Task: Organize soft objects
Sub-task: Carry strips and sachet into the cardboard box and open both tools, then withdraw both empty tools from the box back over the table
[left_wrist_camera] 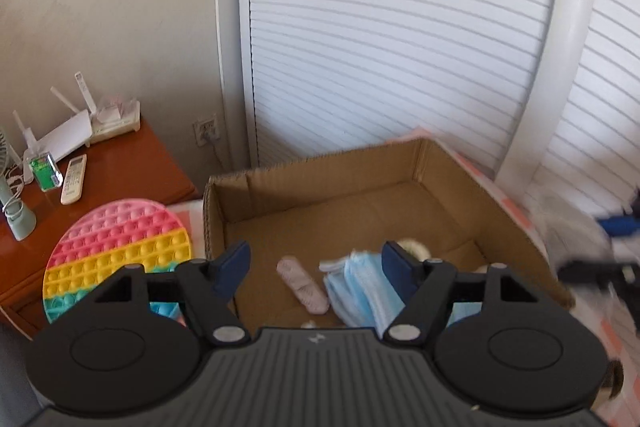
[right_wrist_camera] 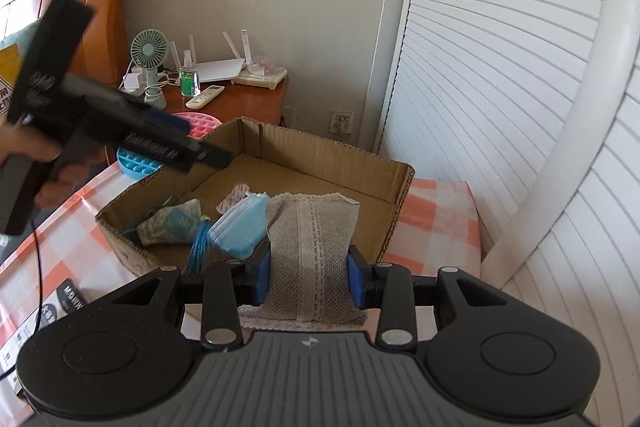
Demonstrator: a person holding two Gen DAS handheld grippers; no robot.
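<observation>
Left claw (left_wrist_camera: 316,263): blue-padded fingers spread wide with nothing between them, hanging over the open brown corrugated cardboard box (left_wrist_camera: 504,203); in the right wrist view it is held by a person's hand (right_wrist_camera: 24,155) at the left edge, blurred.
Right claw (right_wrist_camera: 309,275): blue pads pinching a grey-beige knitted lace-pattern cloth pouch (right_wrist_camera: 312,247), which hangs over the near rim of the box.
Box contents: a stack of pale blue pleated face masks (left_wrist_camera: 360,287) near the middle; a small pale pink oblong soft item (left_wrist_camera: 302,285) lying just beside the masks; a grey-and-teal fabric sachet with a blue tassel (right_wrist_camera: 172,223) in the near left corner as the right wrist camera sees it.
Counter: the box stands on a counter with an orange-and-white checked cloth (right_wrist_camera: 440,223).
Beside the box: a round rainbow silicone bubble-pop mat (left_wrist_camera: 120,251) and a smaller blue pop mat (right_wrist_camera: 136,163), both outside it.
Nightstand: a reddish-brown wooden nightstand (left_wrist_camera: 132,167) carries a white router with antennas (right_wrist_camera: 220,67), a white remote control (left_wrist_camera: 74,179), a mint-green handheld fan (right_wrist_camera: 149,51) and a small clear bottle with a green label (right_wrist_camera: 189,79).
Writing: print on the bottle label and on a dark package (right_wrist_camera: 70,301) at the lower left is too small or blurred to read.
</observation>
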